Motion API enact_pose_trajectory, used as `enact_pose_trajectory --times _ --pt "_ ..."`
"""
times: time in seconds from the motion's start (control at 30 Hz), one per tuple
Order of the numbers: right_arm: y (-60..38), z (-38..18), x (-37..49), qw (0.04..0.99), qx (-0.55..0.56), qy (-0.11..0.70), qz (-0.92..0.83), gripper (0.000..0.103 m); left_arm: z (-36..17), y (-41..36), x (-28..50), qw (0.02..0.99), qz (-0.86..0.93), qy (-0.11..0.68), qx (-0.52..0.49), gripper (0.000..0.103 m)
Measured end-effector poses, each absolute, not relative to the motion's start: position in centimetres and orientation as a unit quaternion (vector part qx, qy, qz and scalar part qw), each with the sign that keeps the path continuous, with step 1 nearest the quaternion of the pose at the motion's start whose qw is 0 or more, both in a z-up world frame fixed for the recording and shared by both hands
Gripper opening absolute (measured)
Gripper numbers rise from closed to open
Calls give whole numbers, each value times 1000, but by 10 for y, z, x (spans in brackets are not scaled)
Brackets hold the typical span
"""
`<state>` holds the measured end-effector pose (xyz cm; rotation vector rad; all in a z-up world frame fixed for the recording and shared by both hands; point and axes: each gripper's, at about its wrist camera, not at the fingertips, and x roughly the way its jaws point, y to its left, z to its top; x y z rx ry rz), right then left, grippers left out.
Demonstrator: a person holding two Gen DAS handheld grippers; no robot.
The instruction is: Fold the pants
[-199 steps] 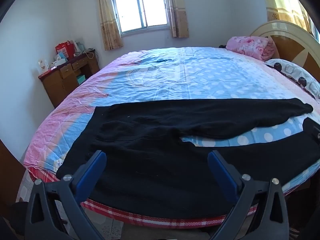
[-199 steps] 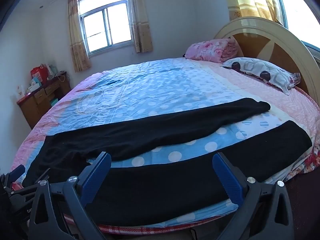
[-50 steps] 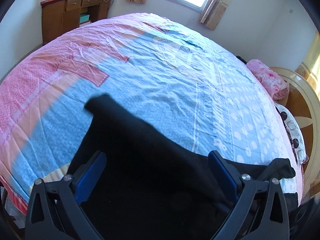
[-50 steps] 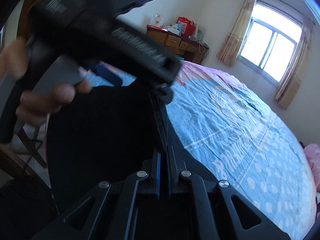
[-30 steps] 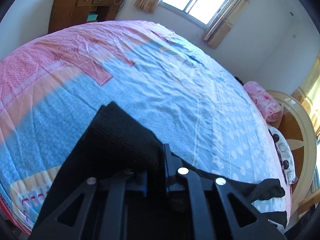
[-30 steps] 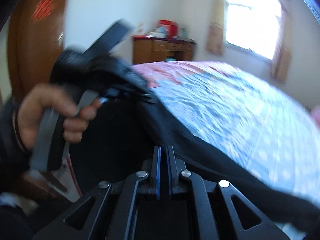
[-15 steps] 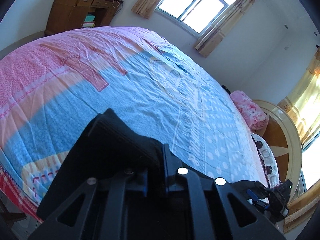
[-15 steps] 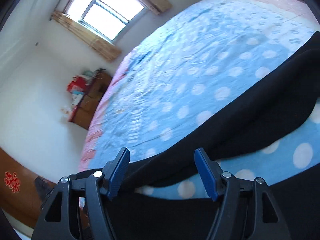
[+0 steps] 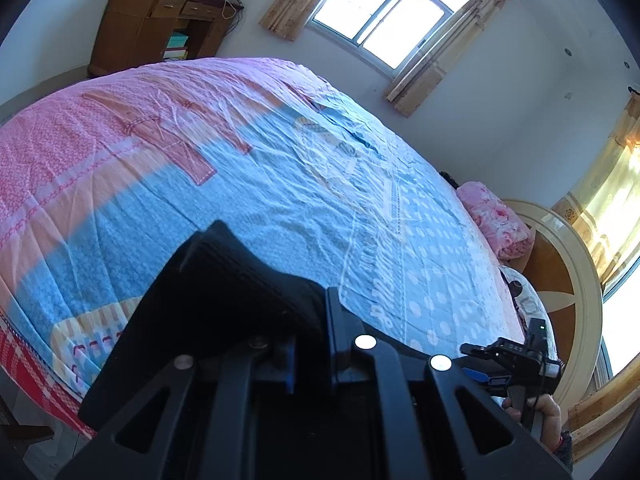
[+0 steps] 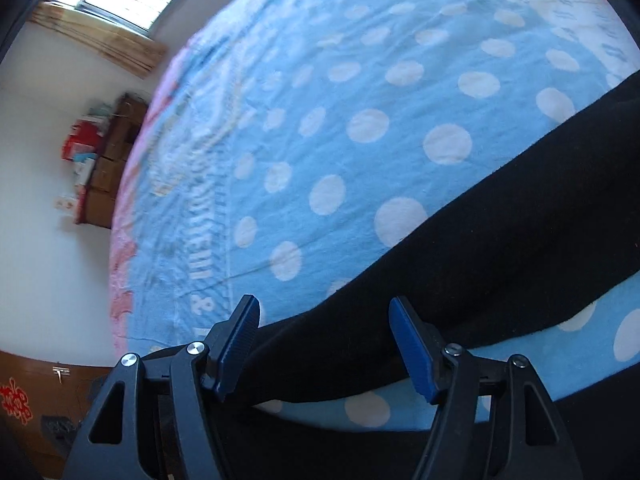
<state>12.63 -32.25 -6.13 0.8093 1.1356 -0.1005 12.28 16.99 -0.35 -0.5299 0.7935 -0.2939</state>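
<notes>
Two grippers: left gripper point(image 9: 310, 344) clamping pants point(image 9: 224, 280) waistband, right gripper point(image 10: 324, 344) spread.

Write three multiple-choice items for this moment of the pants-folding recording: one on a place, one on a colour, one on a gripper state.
1. Where do the pants lie?
A. On the bed
B. On the floor
C. On the cabinet

2. What colour are the pants?
A. Red
B. White
C. Black

3. How do the right gripper jaws stand?
A. Open
B. Shut on the pillow
C. Shut on the curtain

Answers: 1 A, they spread over the dotted blue bedspread; 2 C, the cloth is black in both views; 3 A, the blue pads stand apart, while the left gripper clamps the pants.
</notes>
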Motion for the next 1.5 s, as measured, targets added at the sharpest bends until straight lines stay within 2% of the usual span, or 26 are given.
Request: enact_pose_trajectory --times 0.37,0.53,0.6,0.67,0.73,0.9,1.33,1.5 --pt "-322 -60 153 724 341 593 -91 69 -8 169 112 881 -135 380 -247 12" --pt "-306 -64 167 721 287 620 -113 68 -6 171 107 881 -141 375 -251 12" --pt "-305 -62 165 728 284 614 -114 57 -6 172 104 883 -141 374 -248 12" --pt "-310 -61 157 734 288 605 -112 19 -6 175 103 885 -137 372 -245 12" --pt "-322 -65 144 731 334 590 -78 5 -9 177 104 882 -136 375 -250 12" --pt "-338 -67 106 749 395 531 -43 4 -10 176 103 884 -135 375 -244 12" --pt "-319 -15 16 842 373 389 26 4 -1 178 92 884 -139 364 -256 12" --pt "-310 2 -14 857 362 362 55 4 13 188 74 892 -130 348 -258 12"
